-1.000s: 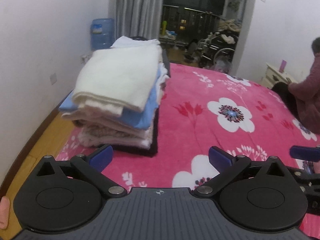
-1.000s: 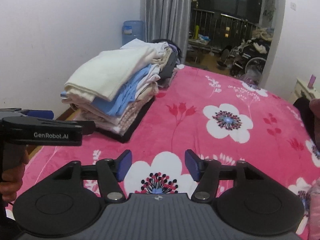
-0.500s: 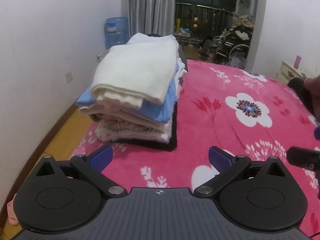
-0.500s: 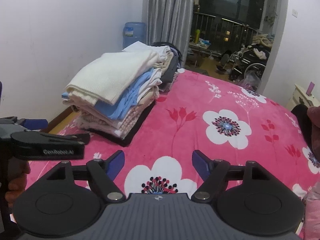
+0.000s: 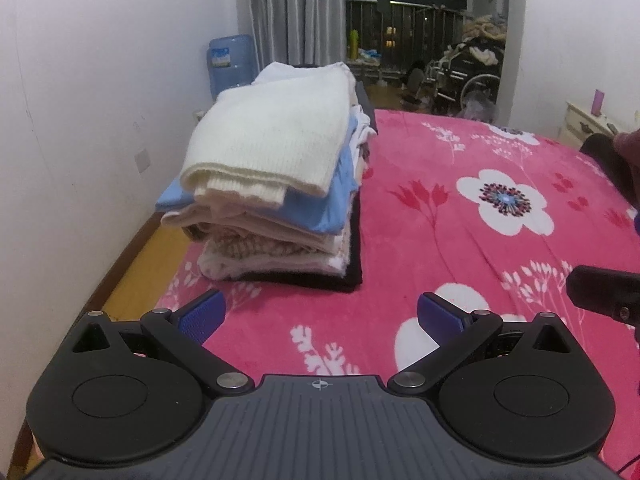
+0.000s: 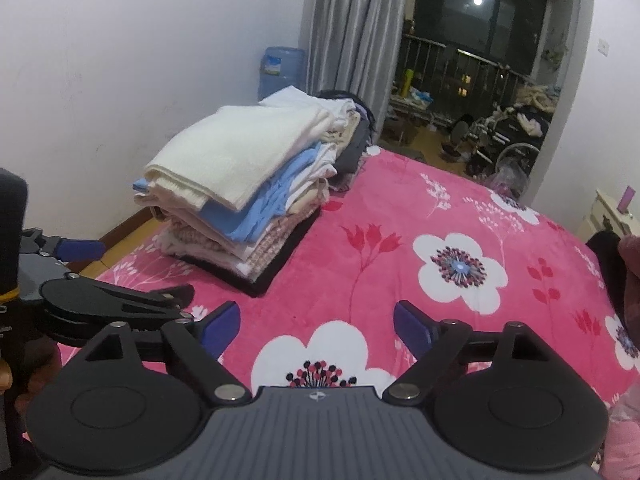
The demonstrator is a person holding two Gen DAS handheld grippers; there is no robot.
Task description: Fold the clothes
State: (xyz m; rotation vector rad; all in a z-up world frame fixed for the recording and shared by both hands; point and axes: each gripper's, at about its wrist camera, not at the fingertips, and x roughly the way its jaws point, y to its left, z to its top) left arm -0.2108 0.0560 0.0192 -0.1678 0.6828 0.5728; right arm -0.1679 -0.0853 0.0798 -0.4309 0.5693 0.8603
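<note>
A stack of folded clothes [image 5: 276,184] sits on the left side of the pink flowered bedspread [image 5: 460,240], with a cream knit sweater [image 5: 272,140] on top, a light blue garment under it and a black one at the bottom. The stack also shows in the right wrist view [image 6: 248,184]. My left gripper [image 5: 320,316] is open and empty, held above the blanket in front of the stack. My right gripper [image 6: 316,326] is open and empty over a white flower print. The left gripper [image 6: 80,264] also shows at the left of the right wrist view.
A white wall runs along the left, with a strip of wooden floor [image 5: 136,272] between it and the bed. A blue water jug [image 5: 232,64] and grey curtains [image 5: 296,12] stand behind the stack. A person in pink [image 6: 632,272] sits at the right edge. A nightstand [image 5: 588,124] is far right.
Both grippers have pulled back from the stack and risen a little. The right gripper's jaws have opened wider. The stack has not moved.
</note>
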